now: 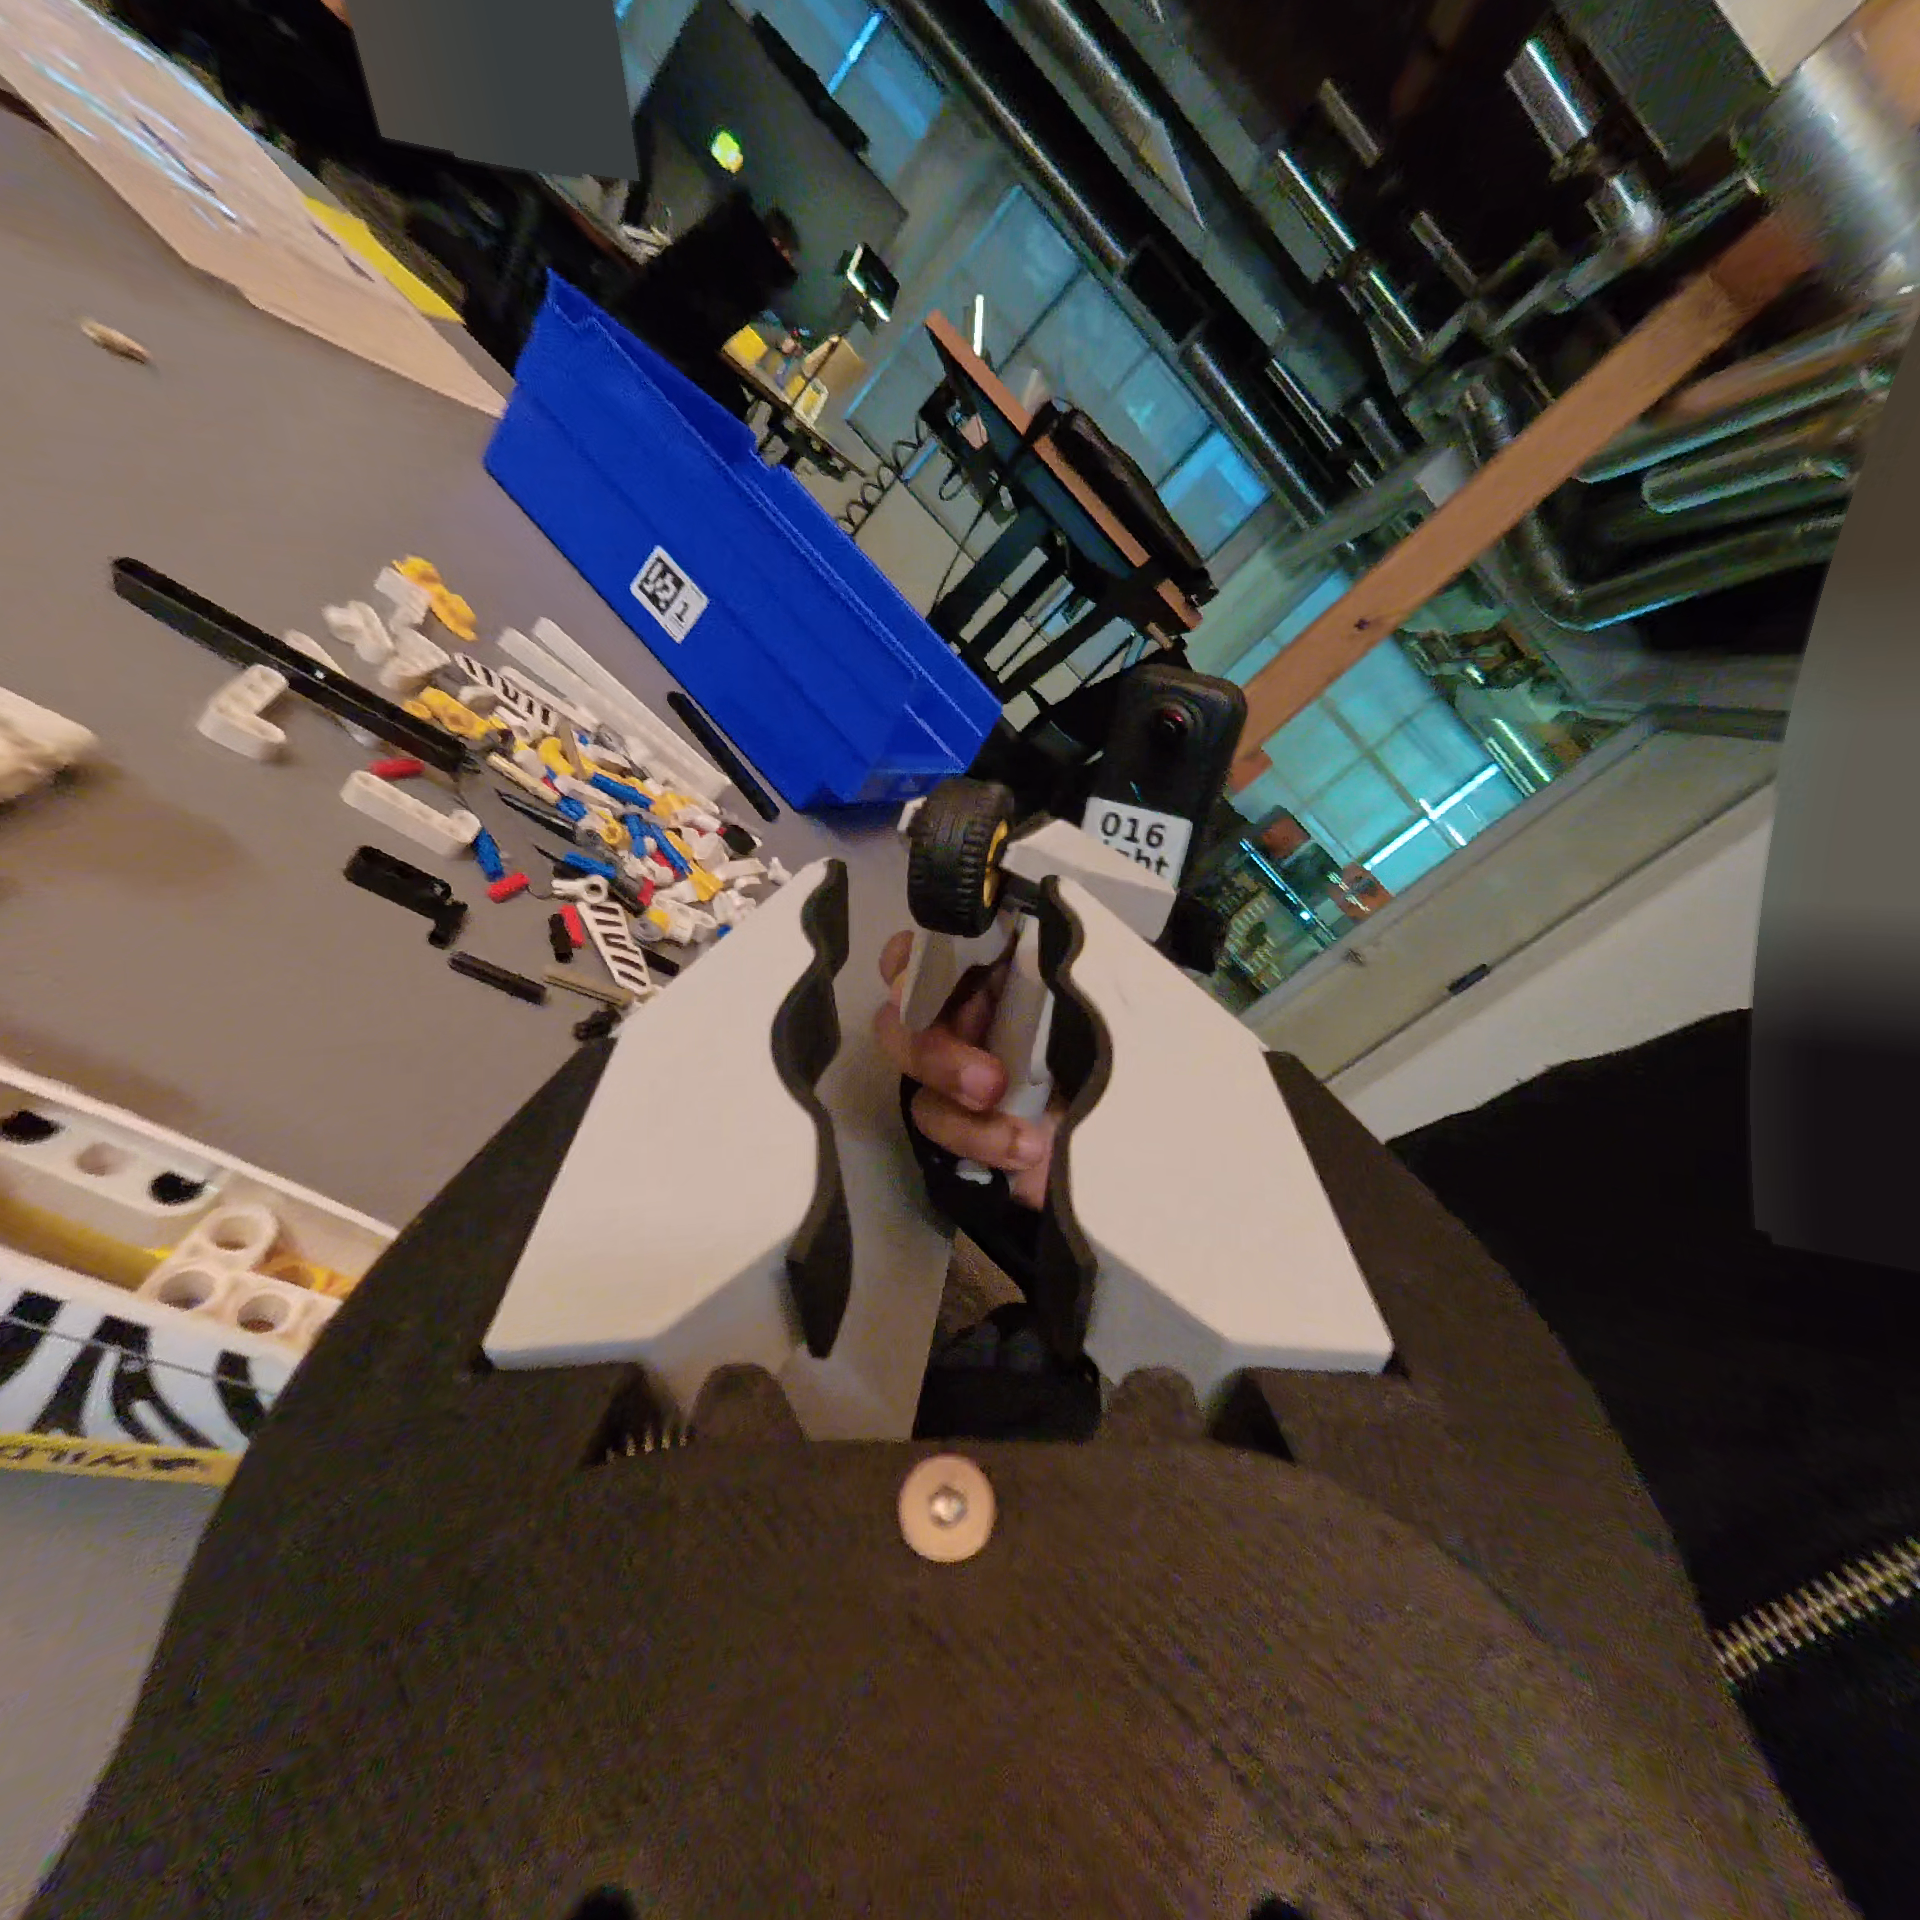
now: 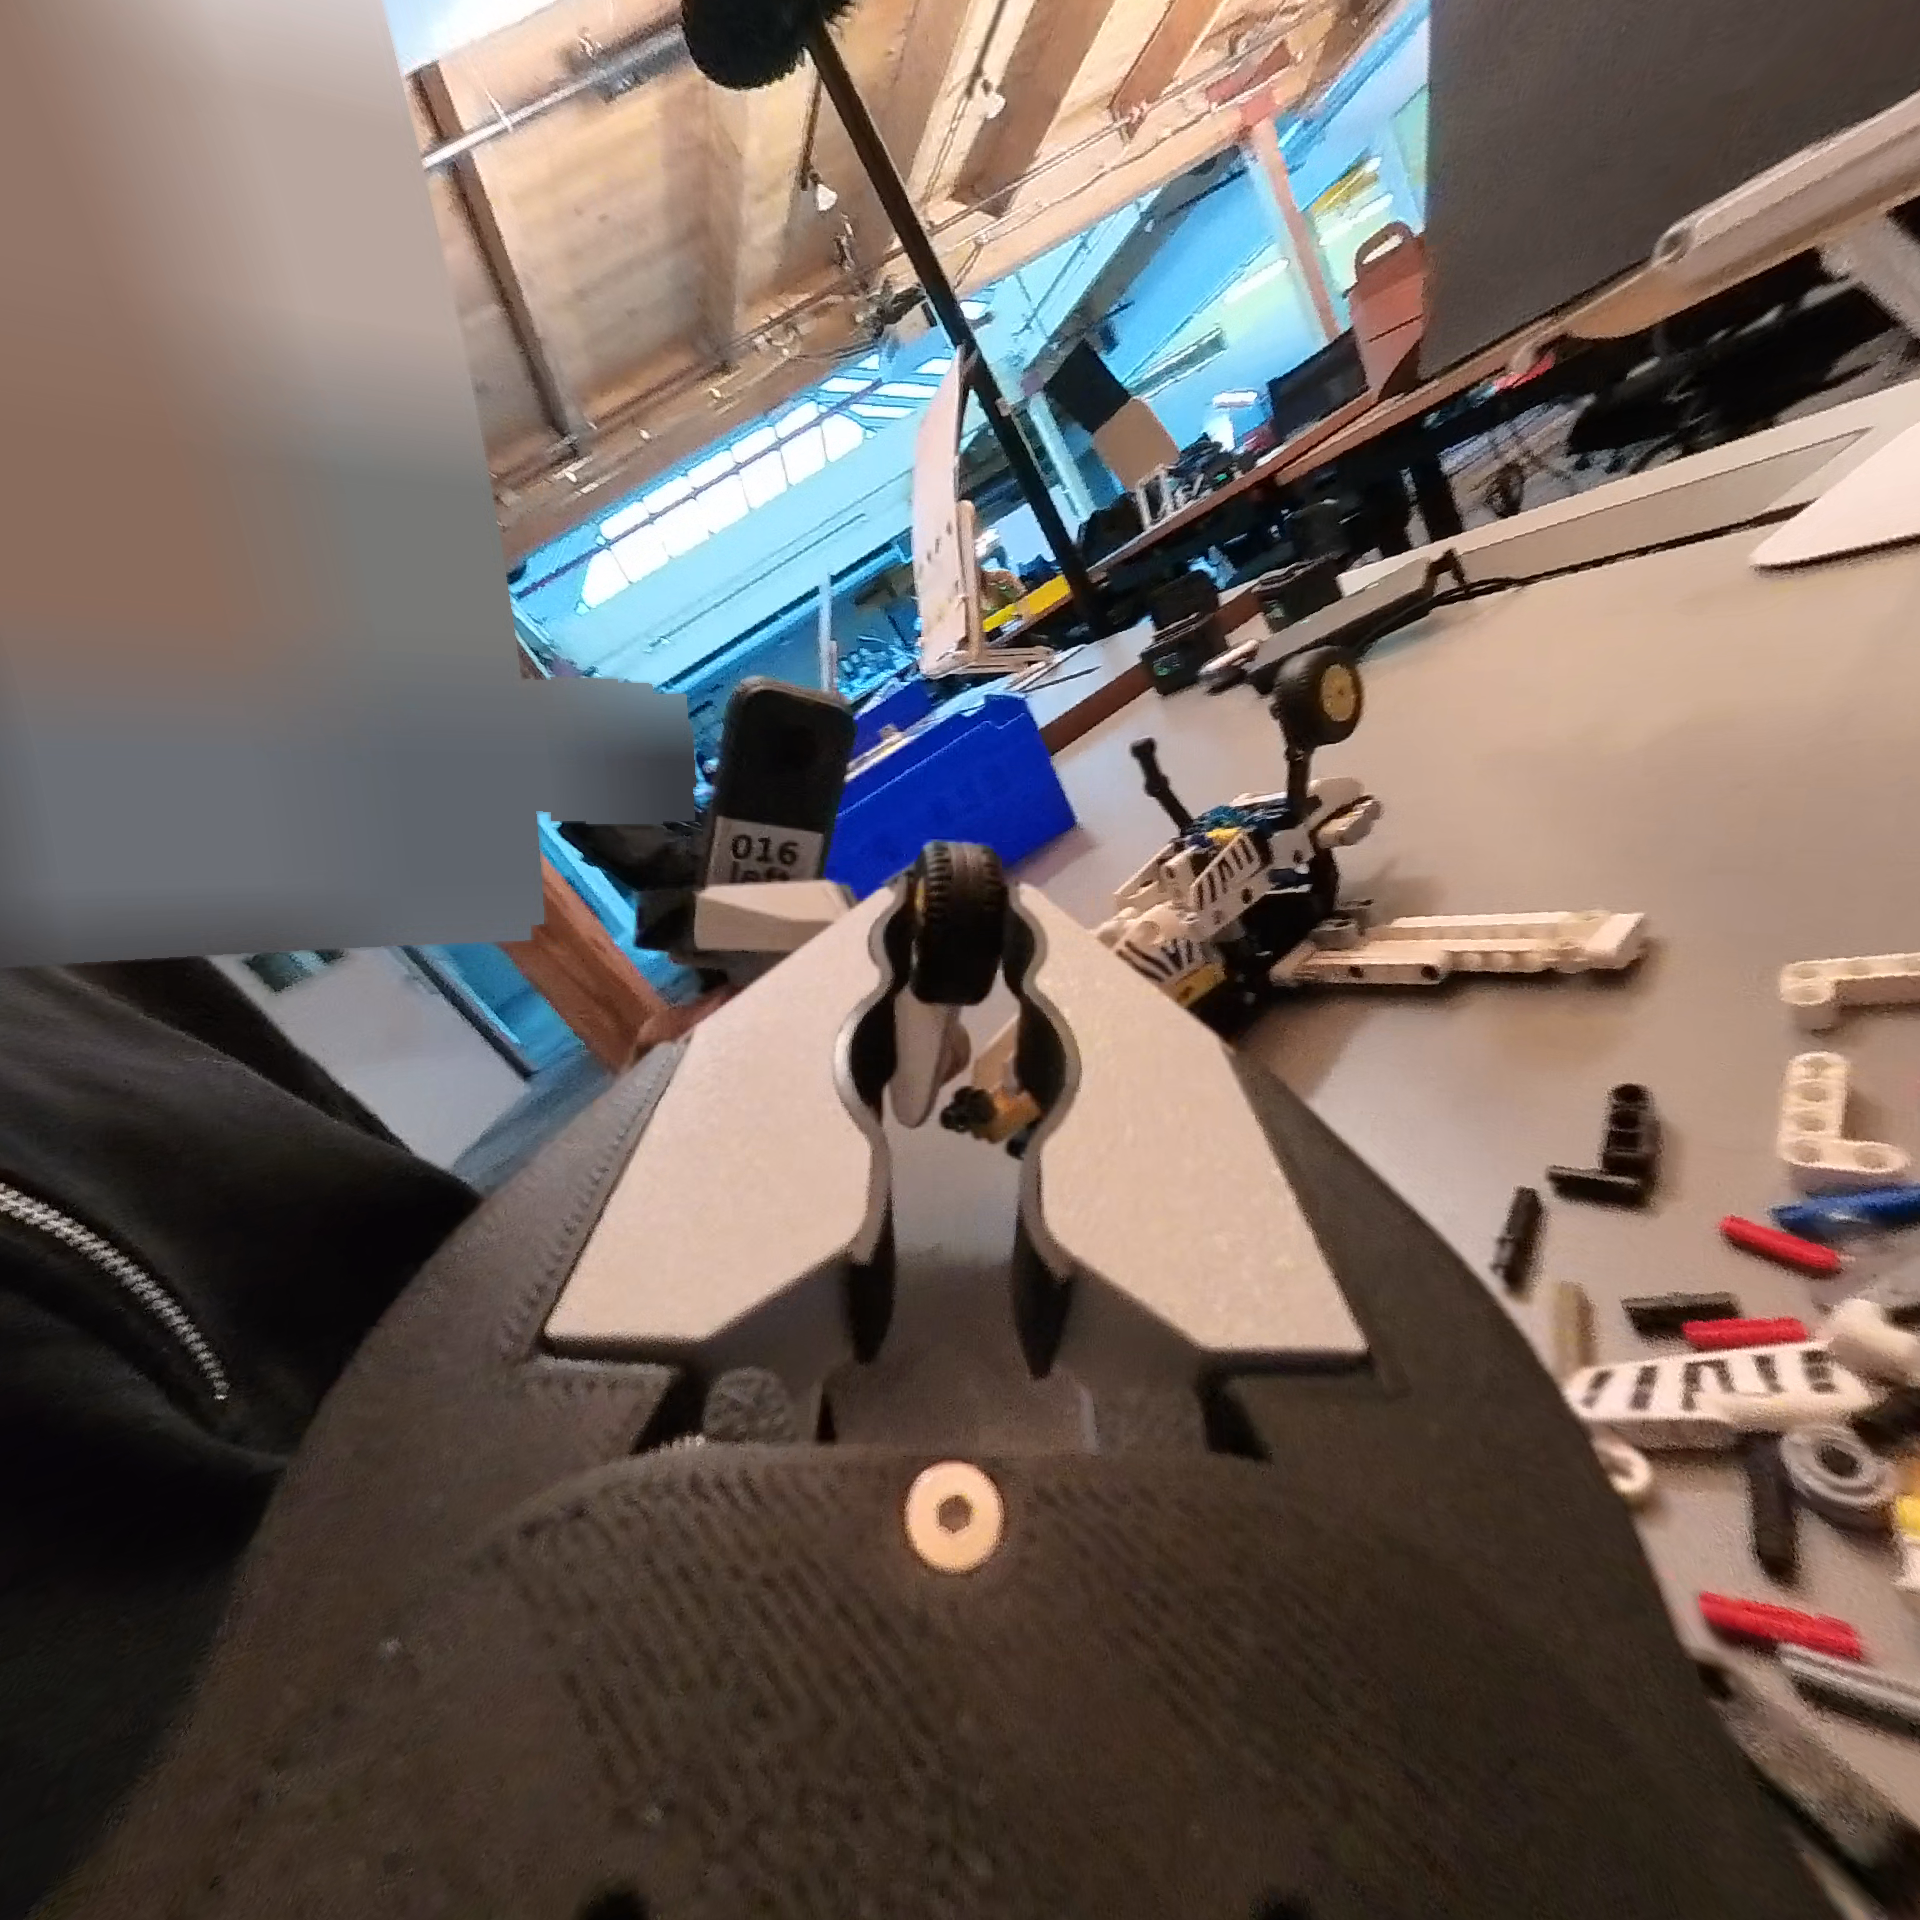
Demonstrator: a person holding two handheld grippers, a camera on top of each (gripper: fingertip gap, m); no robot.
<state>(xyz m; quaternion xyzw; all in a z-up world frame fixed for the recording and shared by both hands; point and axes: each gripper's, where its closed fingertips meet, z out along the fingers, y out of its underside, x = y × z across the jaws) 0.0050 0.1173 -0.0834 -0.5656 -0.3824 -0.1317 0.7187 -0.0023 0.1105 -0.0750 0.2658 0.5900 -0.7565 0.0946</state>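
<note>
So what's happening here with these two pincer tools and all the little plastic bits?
A person holds a two-finger gripper in each hand above a grey table. The right gripper has its fingers closed on a small black rubber wheel with a yellow hub. The left gripper is open beside that wheel, gripping nothing. Loose white, blue, yellow and red building pieces lie scattered by a blue plastic bin, near a partly built white and black model.

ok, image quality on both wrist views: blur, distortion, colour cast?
Left wrist view: loose bricks motion-smeared, blue bin sharper, horizon strongly tilted, fisheye bending. Right wrist view: wheel in the right tool fairly sharp, edge bricks soft; warm ceiling, cyan windows.
</note>
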